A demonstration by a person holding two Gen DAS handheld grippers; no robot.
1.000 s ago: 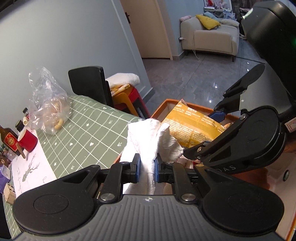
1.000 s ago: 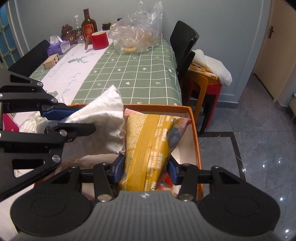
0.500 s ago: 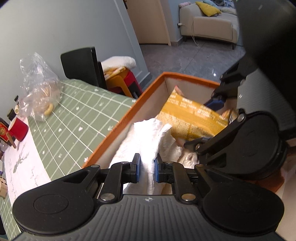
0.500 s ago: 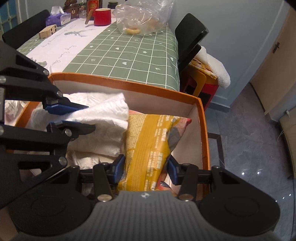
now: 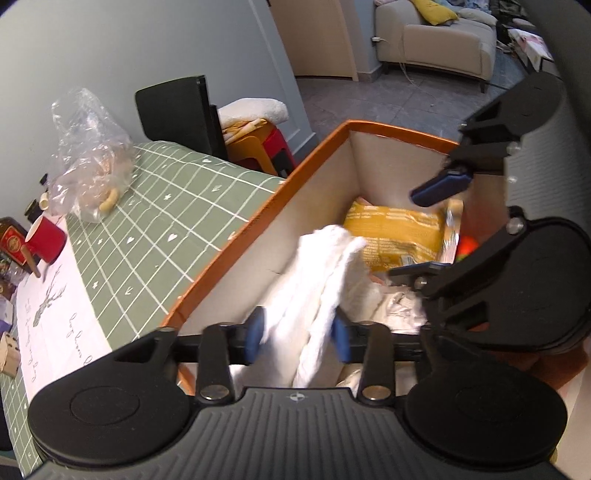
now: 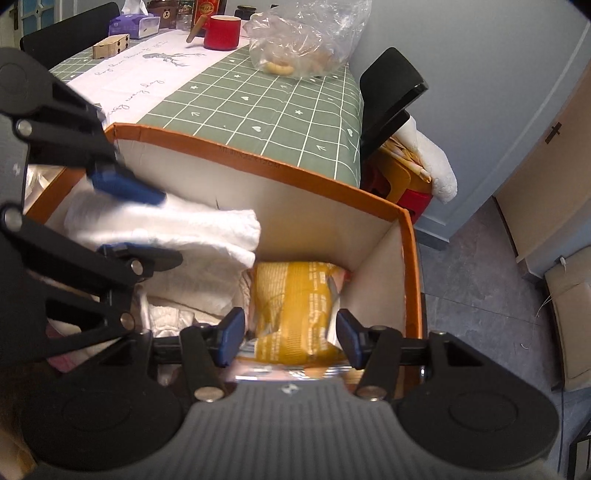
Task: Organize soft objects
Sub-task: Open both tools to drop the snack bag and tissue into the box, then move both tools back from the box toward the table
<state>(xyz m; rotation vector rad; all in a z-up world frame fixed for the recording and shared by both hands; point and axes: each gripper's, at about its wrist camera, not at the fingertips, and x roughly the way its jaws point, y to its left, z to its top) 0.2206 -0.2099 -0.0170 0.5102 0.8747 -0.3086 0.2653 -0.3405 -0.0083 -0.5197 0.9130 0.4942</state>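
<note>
Both hands are down in the orange-rimmed storage box point(image 6: 280, 173) at the desk's near edge, and both sets of fingers have just been opening.

Left gripper point(image 5: 298, 334): the white towel point(image 5: 317, 273) sits between the blue pads, looks like no squeeze on it now. It's soft, fluffy terry, loosely folded, long axis running away from the fingers toward the box's far wall. In the right view it lies along the box's left side.

Right gripper point(image 6: 291, 334): spread wide with gaps either side of the yellow snack bag point(image 6: 295, 295), so that one's let go. Crinkly printed foil, puffy, standing lengthwise in the far right corner of the box, straight ahead of the fingers.

Further back on the green checked desk point(image 6: 258, 96): a clear plastic bag point(image 6: 306, 40) and a red mug point(image 6: 221, 33).

I'd guess both just need to back straight out.
</note>
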